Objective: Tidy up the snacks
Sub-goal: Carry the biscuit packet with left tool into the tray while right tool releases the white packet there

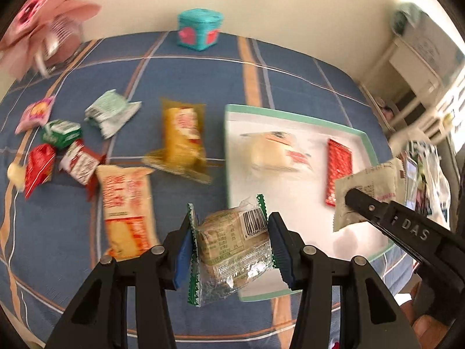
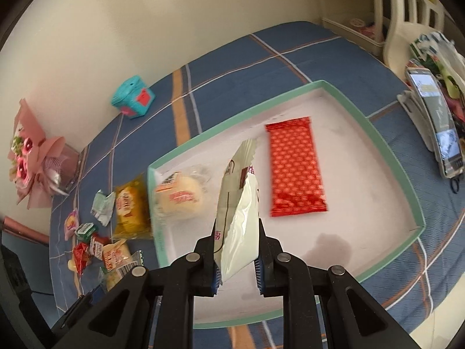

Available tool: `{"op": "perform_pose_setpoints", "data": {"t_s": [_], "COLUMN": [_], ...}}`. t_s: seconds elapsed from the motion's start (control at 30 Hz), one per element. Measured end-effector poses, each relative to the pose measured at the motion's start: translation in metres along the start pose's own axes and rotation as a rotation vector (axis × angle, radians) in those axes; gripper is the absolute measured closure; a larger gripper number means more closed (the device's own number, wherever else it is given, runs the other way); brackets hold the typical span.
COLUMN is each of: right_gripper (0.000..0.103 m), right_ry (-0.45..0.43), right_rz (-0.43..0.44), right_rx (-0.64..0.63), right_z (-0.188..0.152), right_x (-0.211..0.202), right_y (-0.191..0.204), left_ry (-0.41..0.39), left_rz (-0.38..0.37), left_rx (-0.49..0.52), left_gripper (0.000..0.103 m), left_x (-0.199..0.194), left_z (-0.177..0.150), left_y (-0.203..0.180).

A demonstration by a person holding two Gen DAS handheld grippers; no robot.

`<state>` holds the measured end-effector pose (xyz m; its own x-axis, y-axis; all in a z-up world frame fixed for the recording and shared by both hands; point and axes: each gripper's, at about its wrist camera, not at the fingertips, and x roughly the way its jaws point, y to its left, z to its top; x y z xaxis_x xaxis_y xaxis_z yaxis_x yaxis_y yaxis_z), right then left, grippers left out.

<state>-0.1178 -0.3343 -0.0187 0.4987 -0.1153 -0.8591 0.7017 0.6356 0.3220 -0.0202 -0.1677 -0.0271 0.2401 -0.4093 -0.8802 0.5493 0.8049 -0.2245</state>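
The left tool (image 1: 229,250) is closed on a clear-wrapped cake (image 1: 232,244) with green zigzag ends and a barcode, its blue pads pressing both sides of the packet. It hangs over the near left corner of the tray (image 1: 290,113), a white tray with a mint-green rim lying on the blue checked bed cover (image 1: 203,72).

The right tool (image 2: 237,258) is shut tight on a cream-white packet (image 2: 238,203), which stands upright between the pads above the tray's floor (from the left wrist view the same packet (image 1: 369,195) shows over the tray's right side).

Inside the tray lie a pale bun (image 2: 177,197) in clear wrap near the left rim and a red bar (image 2: 296,171) flat toward the middle, well apart.

Left of the tray, on the bed cover, are a yellow cake packet (image 1: 183,136), a long biscuit packet (image 1: 125,206) and a cluster of small sweets (image 1: 58,151). A teal box (image 1: 200,33) stands by the far wall, and a pink bouquet (image 1: 43,20) sits at the far left.
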Motion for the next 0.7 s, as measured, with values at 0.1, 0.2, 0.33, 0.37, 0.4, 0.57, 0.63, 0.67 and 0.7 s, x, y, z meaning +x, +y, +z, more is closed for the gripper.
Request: {"op": "perform_pose_setpoints", "data": {"t_s": [0.1,0.2,0.33,0.37,0.4,0.57,0.63,0.67,0.7], "right_gripper": [0.083,0.083,0.081,0.081,0.081,0.08,0.078,0.077,0.075], "right_ry": [0.003,0.021,0.044,0.051,0.053,0.054,0.057,0.06,0.062], "right_rz": [-0.006,-0.018,-0.031,-0.035,-0.041,-0.063,-0.083,-0.092,-0.1], "right_rx": [0.025,0.038,0.052,0.052,0.05,0.043,0.039,0.038,0.039], "right_z": [0.001,0.001,0.0,0.0,-0.001,-0.001,-0.002,-0.002,-0.002], "right_x": [0.001,0.004,0.01,0.011,0.012,0.013,0.014,0.014,0.015], "right_y": [-0.011,-0.017,-0.022,-0.022,-0.022,-0.022,-0.022,-0.023,-0.023], "left_ry": [-0.006,0.002,0.021,0.025,0.031,0.035,0.033,0.034,0.036], "left_rz": [-0.015,-0.017,-0.026,-0.029,-0.03,-0.04,-0.038,-0.037,-0.036], "left_rx": [0.044,0.076,0.115,0.124,0.135,0.14,0.137,0.135,0.128], "left_gripper": [0.052,0.051,0.051,0.051,0.051,0.042,0.041,0.04,0.04], "left_x": [0.002,0.01,0.019,0.021,0.023,0.024,0.023,0.023,0.023], "left_z": [-0.001,0.0,-0.003,-0.004,-0.004,-0.006,-0.007,-0.007,-0.006], "left_y": [-0.017,-0.026,-0.037,-0.04,-0.042,-0.044,-0.042,-0.041,-0.04]}}
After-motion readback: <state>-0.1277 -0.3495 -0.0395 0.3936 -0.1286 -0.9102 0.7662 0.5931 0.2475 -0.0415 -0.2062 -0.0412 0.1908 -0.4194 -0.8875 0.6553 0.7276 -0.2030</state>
